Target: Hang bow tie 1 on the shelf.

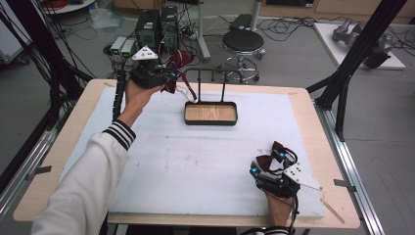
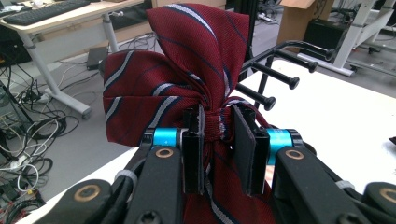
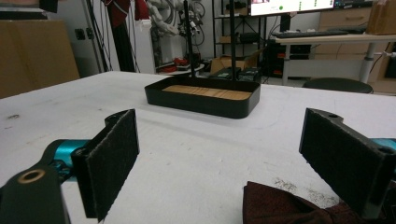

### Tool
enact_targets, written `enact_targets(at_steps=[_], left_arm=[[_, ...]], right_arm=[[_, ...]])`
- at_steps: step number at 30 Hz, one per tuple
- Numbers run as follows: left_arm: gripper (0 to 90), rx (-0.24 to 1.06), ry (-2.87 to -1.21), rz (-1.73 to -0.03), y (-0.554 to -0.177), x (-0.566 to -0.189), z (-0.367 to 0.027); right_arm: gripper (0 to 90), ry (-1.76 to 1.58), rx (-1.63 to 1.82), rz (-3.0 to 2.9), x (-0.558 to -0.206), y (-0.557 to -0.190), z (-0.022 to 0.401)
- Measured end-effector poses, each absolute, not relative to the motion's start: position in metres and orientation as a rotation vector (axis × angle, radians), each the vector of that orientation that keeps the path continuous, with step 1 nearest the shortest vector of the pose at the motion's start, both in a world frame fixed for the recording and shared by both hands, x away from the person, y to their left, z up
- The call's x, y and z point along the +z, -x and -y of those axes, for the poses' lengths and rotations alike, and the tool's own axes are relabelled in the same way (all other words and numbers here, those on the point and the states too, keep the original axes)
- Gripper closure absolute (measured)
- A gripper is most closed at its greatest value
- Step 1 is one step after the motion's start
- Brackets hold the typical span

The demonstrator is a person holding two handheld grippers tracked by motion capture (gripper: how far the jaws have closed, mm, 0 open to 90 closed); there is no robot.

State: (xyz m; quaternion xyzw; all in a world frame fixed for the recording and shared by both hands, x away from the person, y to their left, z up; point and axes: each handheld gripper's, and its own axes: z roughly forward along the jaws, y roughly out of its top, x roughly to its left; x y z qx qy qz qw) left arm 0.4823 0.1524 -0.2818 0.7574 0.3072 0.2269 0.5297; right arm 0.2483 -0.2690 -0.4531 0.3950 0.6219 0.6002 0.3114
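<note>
My left gripper [image 1: 169, 78] is raised over the table's far left corner, shut on the knot of a red bow tie [image 1: 177, 62] with pale stripes. In the left gripper view the pads [image 2: 192, 154] pinch that knot, and the red bow tie [image 2: 187, 70] fans out above them, just short of the black pegs [image 2: 280, 70] of a rack. The rack's black tray [image 1: 210, 113] has a wooden floor and stands at the far middle of the table. My right gripper [image 1: 269, 164] rests open near the front right, with a dark maroon bow tie [image 3: 285, 207] lying on the mat between its jaws, untouched.
A white mat [image 1: 195, 161] covers most of the wooden table. A thin wooden stick [image 1: 333, 210] lies at the front right edge. Beyond the table stand a black stool [image 1: 243, 41], computer towers [image 1: 156, 27] and slanted black frame posts [image 1: 352, 58].
</note>
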Motion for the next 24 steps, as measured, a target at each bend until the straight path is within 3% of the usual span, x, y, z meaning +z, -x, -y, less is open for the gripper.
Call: enact_targets(at_steps=[24], left_arm=[[74.1,0.564,-1.835,-0.789,-0.502,-0.293,-0.139]], right_arm=[[11.2,-1.034,1.582,-1.636,-0.453,-0.249,0.270]])
